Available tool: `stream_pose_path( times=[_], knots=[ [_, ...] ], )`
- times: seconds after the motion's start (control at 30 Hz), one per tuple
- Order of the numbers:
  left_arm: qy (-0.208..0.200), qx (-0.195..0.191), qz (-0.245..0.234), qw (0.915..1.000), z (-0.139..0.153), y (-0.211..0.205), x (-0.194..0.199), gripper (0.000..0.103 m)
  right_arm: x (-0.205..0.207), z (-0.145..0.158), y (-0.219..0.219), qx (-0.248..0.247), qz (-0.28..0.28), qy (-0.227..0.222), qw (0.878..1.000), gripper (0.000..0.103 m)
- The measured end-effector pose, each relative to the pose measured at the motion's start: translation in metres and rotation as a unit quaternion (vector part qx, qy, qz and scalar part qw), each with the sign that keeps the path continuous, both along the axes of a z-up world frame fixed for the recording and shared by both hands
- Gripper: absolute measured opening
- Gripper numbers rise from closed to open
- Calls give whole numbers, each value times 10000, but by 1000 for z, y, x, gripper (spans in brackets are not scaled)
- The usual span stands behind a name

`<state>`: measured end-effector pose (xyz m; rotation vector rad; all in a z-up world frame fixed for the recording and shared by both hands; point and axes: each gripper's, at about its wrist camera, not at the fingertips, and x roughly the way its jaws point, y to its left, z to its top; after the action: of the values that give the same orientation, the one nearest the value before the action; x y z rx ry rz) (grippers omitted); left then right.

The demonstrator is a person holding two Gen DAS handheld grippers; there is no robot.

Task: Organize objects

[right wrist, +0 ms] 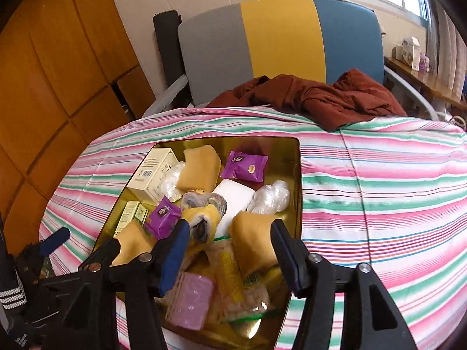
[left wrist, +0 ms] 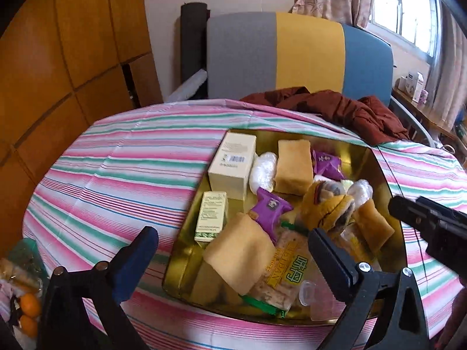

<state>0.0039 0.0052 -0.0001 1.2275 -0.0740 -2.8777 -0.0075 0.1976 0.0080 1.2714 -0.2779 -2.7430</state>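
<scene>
the gold tin [left wrist: 376, 163] sits on the striped desk [left wrist: 116, 157], crammed with snacks, and everything the task concerns already lies inside it. the pile's top is a yellow plush [left wrist: 327, 204], slumped across the middle with its long axis running roughly from 11 to 5 o'clock in the left view.

the left tool [left wrist: 230, 250] hangs above the near left corner of the tin with its jaws spread wide and nothing between the pads; a tan cake [left wrist: 242, 256] and a crisp bag [left wrist: 280, 274] lie below the gap, untouched. from this tool the plush lies at about 1 o'clock, just past the right finger.

the right tool [right wrist: 229, 246] hovers over the near half of the tin, jaws parted about halfway and pressing on nothing. in its own view the plush [right wrist: 204, 218] sits at 11 o'clock, right against the left finger [right wrist: 175, 250], while a second tan cake [right wrist: 254, 242] fills most of the gap, its long side running toward 12. a pink pack [right wrist: 189, 303] lies under the same tool at 7 o'clock.

judging by this, the right tool is the nearer one to the plush and to the cake, and either would need only a short drop. both tools tilt steeply down toward the tin. the cream box [left wrist: 233, 163] and green box [left wrist: 211, 215] stand along the tin's left wall, well clear of both tools, nearer the left one.
</scene>
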Motion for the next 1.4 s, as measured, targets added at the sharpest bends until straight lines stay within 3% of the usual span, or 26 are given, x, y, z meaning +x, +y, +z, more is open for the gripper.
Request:
stream_pose_path(
  times=[0.23, 0.43, 0.87, 1.4],
  knots=[
    [22, -143, 235, 9996, 18, -2, 3, 103, 11, 15, -10, 362, -147, -38, 9992, 63],
    [161, -603, 502, 9968, 27, -1, 5, 103, 14, 17, -12, 509, -348, -220, 9979, 63],
    [-303, -115, 277, 9991, 27, -1, 2, 103, 14, 18, -18, 756, -513, -309, 9953, 63],
    [-371, -165, 270, 9988, 30, -2, 1, 103, 13, 18, -16, 725, -664, -407, 9943, 63]
  ],
)
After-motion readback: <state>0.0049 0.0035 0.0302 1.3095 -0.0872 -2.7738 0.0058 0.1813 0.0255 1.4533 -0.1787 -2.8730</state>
